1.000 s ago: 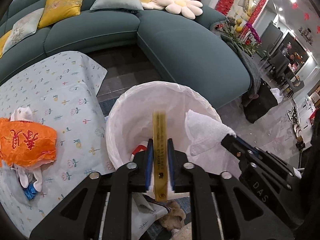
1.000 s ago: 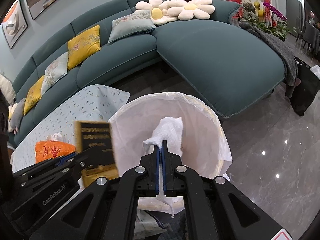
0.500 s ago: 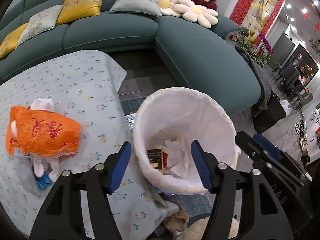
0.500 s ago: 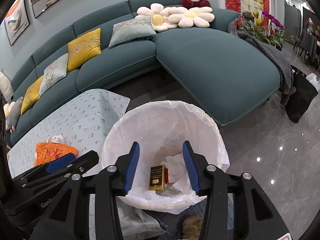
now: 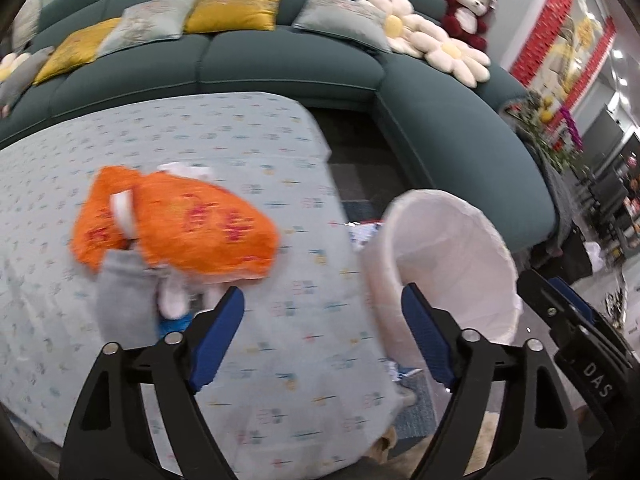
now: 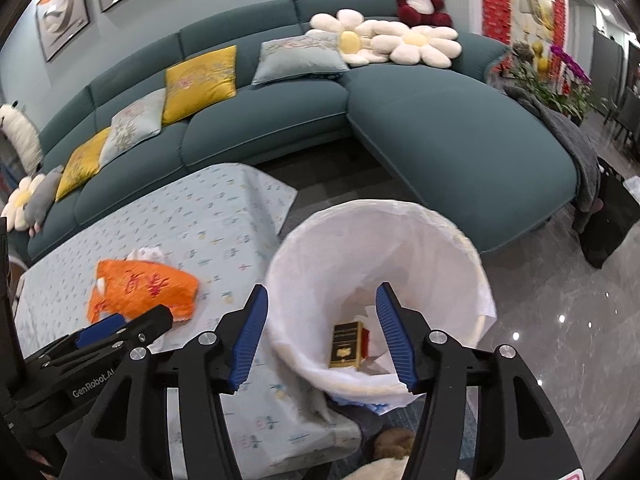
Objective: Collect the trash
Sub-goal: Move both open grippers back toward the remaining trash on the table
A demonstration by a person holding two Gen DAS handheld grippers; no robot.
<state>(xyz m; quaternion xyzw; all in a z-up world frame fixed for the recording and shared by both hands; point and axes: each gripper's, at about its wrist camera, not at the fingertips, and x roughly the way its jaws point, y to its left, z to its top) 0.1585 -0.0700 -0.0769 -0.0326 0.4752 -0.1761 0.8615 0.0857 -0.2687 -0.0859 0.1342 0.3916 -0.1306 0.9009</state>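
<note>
A white-lined trash bin (image 6: 460,248) stands beside the table; a dark gold box (image 6: 346,345) and white paper (image 6: 370,314) lie in it. The bin also shows in the left wrist view (image 5: 448,264). An orange plastic bag (image 5: 188,228) lies on the table over white tissues (image 5: 174,298), a grey scrap (image 5: 124,304) and a bit of blue. The bag shows in the right wrist view too (image 6: 144,288). My left gripper (image 5: 320,336) is open and empty over the table, right of the bag. My right gripper (image 6: 320,336) is open and empty over the bin's near rim.
The table wears a pale blue patterned cloth (image 5: 200,148). A teal corner sofa (image 6: 440,120) with cushions curves behind table and bin. Glossy floor (image 6: 560,300) lies to the right. A brown fluffy thing (image 6: 392,440) sits on the floor by the bin.
Both grippers opened and dropped the gold box and the white tissue into the bin. The left gripper then swung left toward the orange bag; the right drew back slightly.
</note>
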